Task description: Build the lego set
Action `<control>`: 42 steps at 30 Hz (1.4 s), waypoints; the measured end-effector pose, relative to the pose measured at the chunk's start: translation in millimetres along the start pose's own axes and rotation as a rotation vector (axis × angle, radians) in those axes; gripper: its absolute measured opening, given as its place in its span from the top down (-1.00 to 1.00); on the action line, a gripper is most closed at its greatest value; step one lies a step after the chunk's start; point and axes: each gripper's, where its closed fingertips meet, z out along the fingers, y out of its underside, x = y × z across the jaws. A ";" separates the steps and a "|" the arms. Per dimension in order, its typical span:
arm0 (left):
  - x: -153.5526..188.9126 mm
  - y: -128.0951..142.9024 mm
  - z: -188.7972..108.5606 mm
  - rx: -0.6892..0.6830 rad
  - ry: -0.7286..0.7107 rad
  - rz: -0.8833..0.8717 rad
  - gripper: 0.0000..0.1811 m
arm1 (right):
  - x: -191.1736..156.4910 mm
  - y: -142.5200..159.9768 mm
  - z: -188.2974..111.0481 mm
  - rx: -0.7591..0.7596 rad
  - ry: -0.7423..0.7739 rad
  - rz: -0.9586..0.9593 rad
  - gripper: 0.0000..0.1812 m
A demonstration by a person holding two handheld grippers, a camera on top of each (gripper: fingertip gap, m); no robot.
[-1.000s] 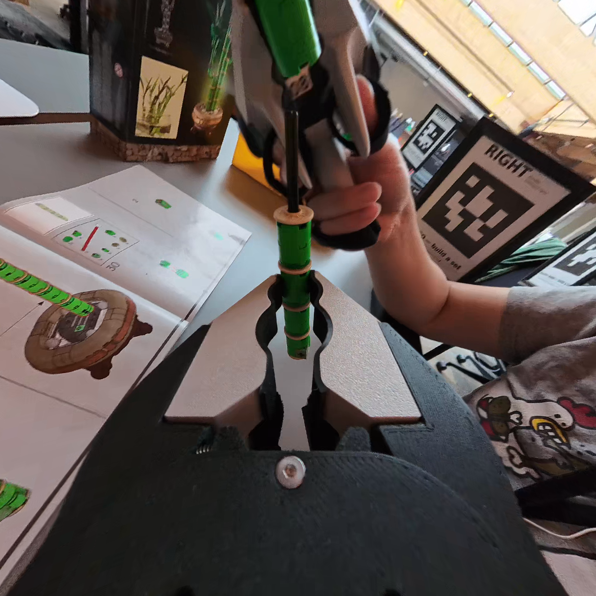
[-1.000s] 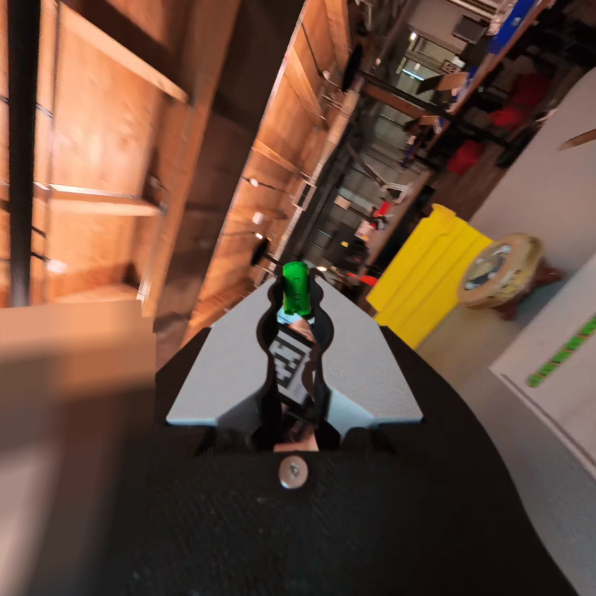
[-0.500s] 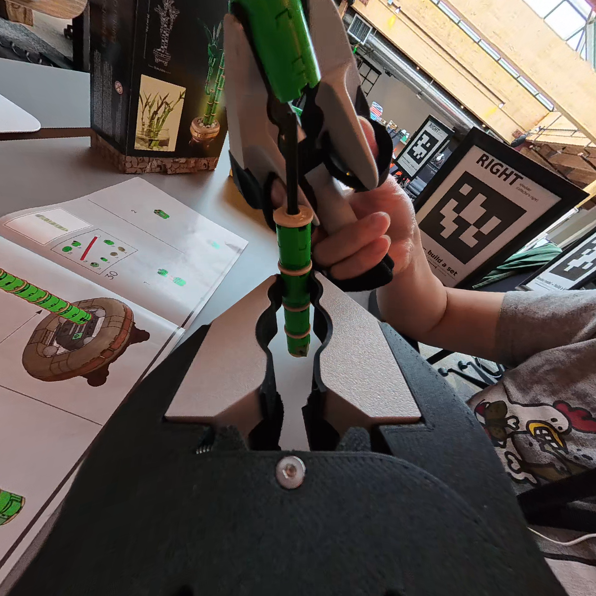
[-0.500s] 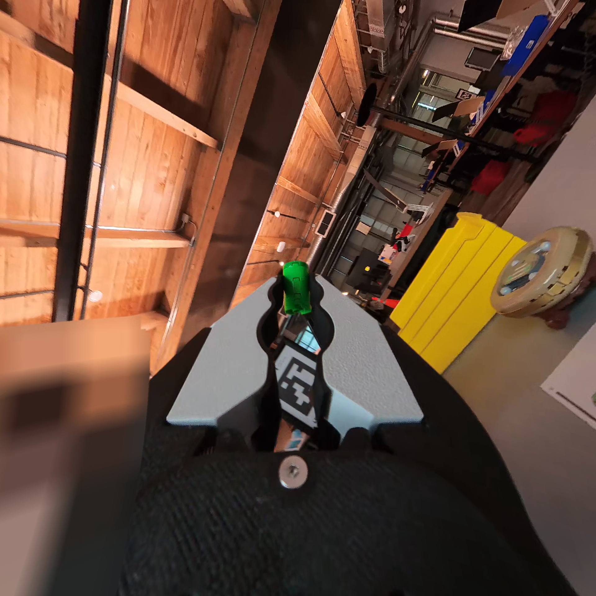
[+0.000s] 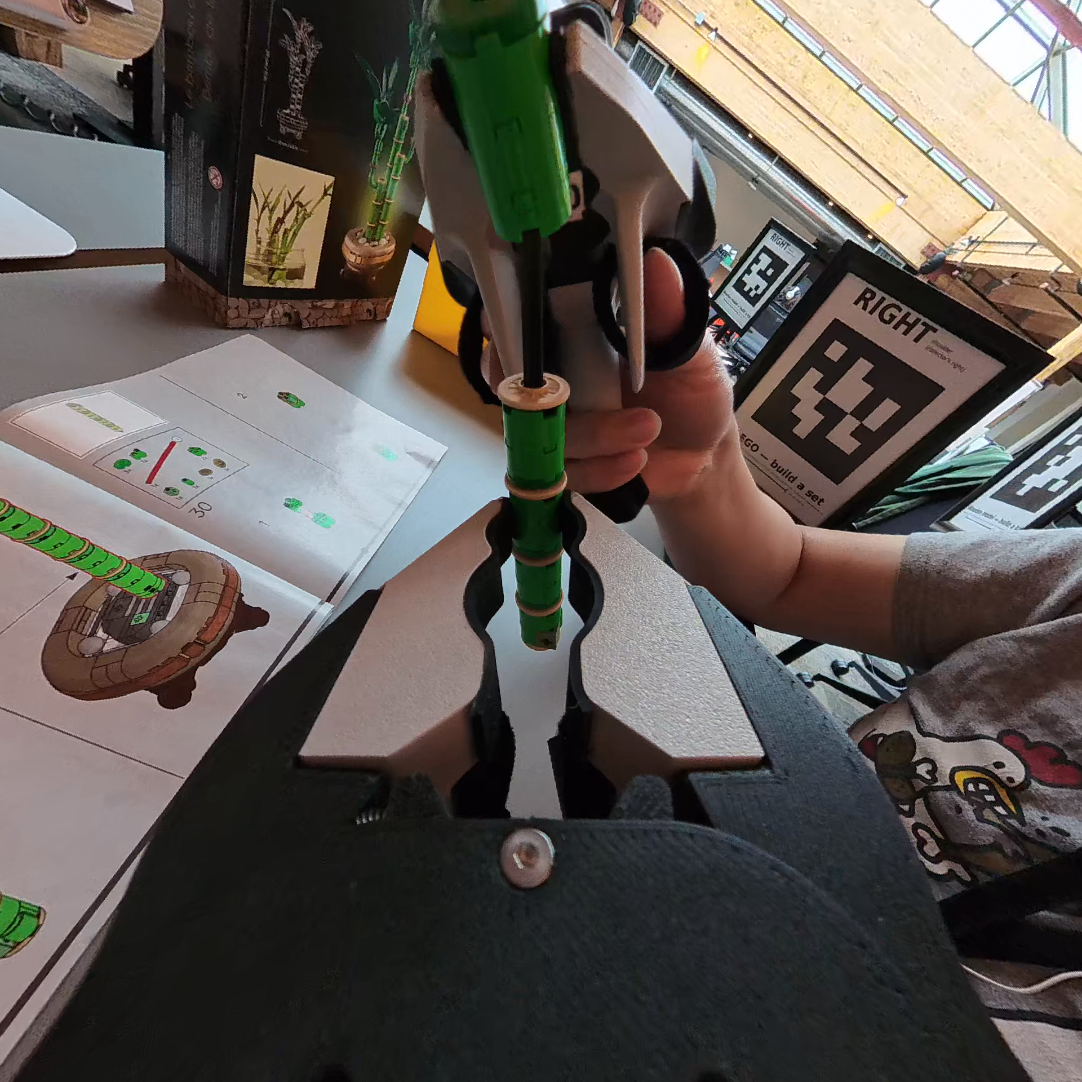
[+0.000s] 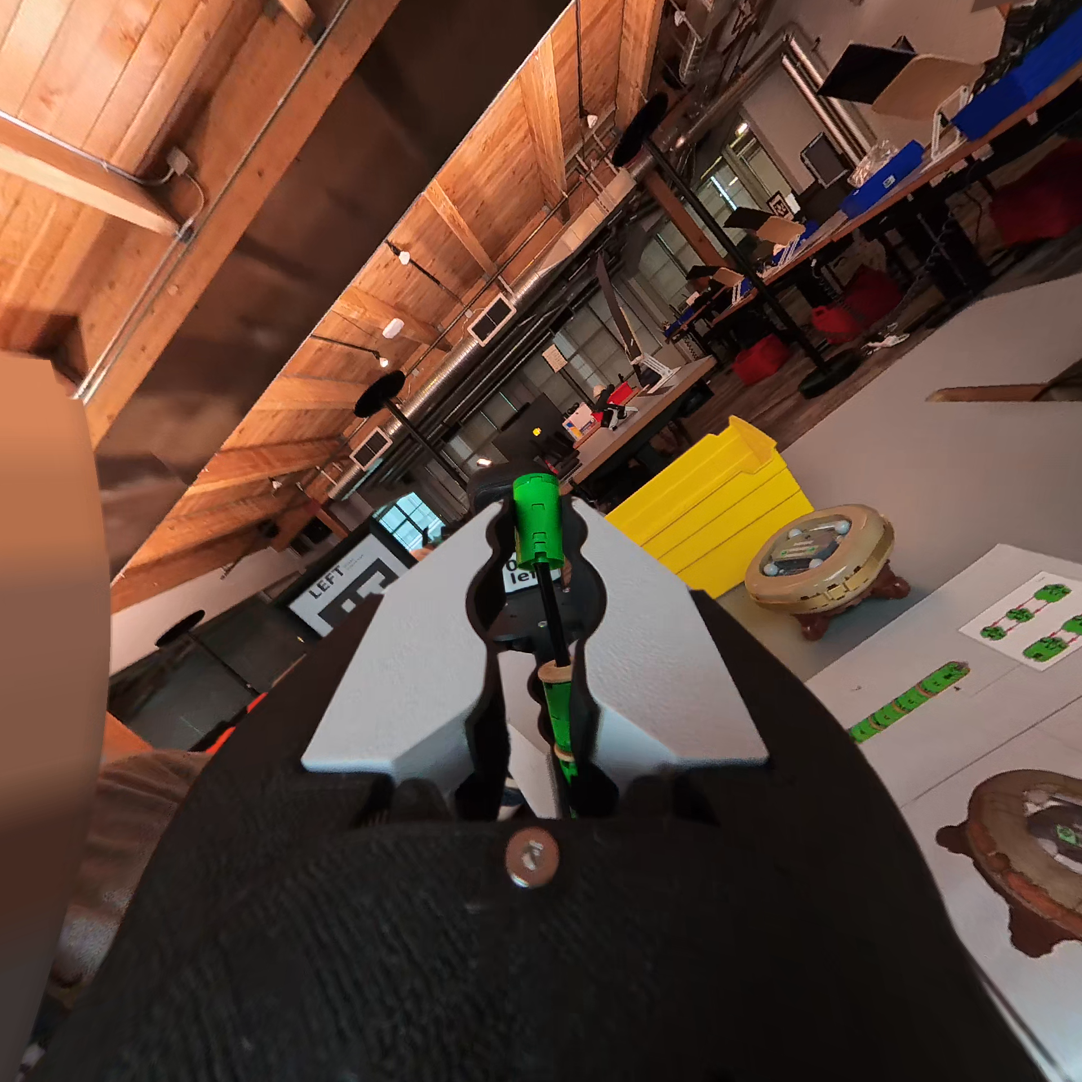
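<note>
The left gripper (image 5: 536, 562) is closed around a green stalk (image 5: 534, 527), a stack of green cylinders parted by tan rings, and pinches it at the lower segments so that the stalk stands upright between the two grey fingers (image 5: 410, 638). A thin black rod (image 5: 531, 310) rises out of the tan ring at the top of the stalk. Higher up, the rod runs into a green cylinder piece (image 5: 506, 117), which the right gripper (image 6: 538, 530) grips at its fingertips (in the right wrist view the piece sticks out past the tips, with the rod running down from it to the stalk below). A stretch of bare rod separates the piece from the stalk. A hand (image 5: 656, 421) holds the right gripper's handle, fingers through black loops.

On the grey table (image 5: 88, 304), left of the stalk, an open instruction booklet (image 5: 193, 562) lies flat, its pages showing a green stalk and a round brown base. Beyond it stands the dark set box (image 5: 281, 175), upright, with a yellow bin (image 6: 708, 515) just beside it. In the right wrist view a round tan and brown base (image 6: 819, 568) sits on the table near the bin. Farther right in the left wrist view, framed black-and-white marker boards (image 5: 866, 398) stand upright.
</note>
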 end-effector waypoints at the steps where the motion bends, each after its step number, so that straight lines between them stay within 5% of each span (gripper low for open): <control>1: 1.0 -1.1 -0.2 0.006 0.003 0.003 0.84 | -2.6 -1.2 -0.1 0.003 -0.011 -0.022 0.85; 14: 7.3 -10.9 -5.1 0.063 0.027 0.019 0.84 | -12.1 -12.7 -4.4 0.100 -0.140 0.071 0.85; 27: 36.6 -19.9 -9.4 0.130 0.257 -0.017 0.84 | -38.7 -18.1 -10.9 0.102 -0.422 0.231 0.85; 39: 25.3 -8.7 -1.5 0.065 0.120 0.125 0.84 | -45.0 -27.2 -18.5 0.019 -0.261 -0.021 0.85; 42: 20.3 -12.3 -6.2 0.082 0.083 0.166 0.84 | -11.7 -30.1 -39.0 -0.087 0.032 -0.239 0.85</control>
